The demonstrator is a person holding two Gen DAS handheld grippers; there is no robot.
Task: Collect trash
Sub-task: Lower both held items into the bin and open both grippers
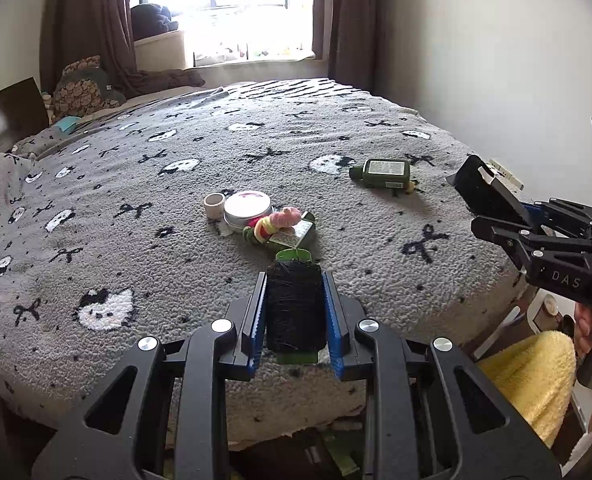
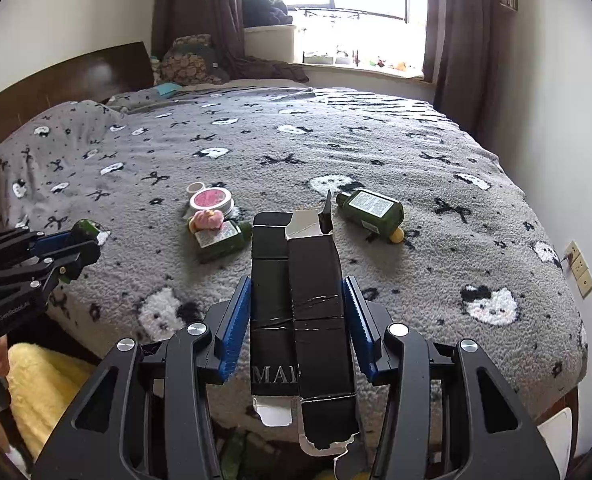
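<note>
My left gripper (image 1: 294, 284) is shut on a spool of black thread (image 1: 294, 306) with green ends, held above the near edge of the bed. My right gripper (image 2: 298, 294) is shut on a torn black cardboard box (image 2: 302, 308); it also shows in the left wrist view (image 1: 486, 192). On the grey blanket (image 1: 175, 264) lie a green bottle (image 2: 372, 210), a second green bottle (image 2: 219, 240) under a pink knitted toy (image 2: 207, 218), a round tin (image 2: 211, 200) and a small white ring (image 1: 215, 204).
A yellow towel (image 1: 532, 372) lies beside the bed at the near corner. Pillows (image 1: 81, 88) sit by the dark headboard (image 2: 75, 76). A window with curtains is behind the bed. A wall socket (image 2: 580, 268) is on the right wall.
</note>
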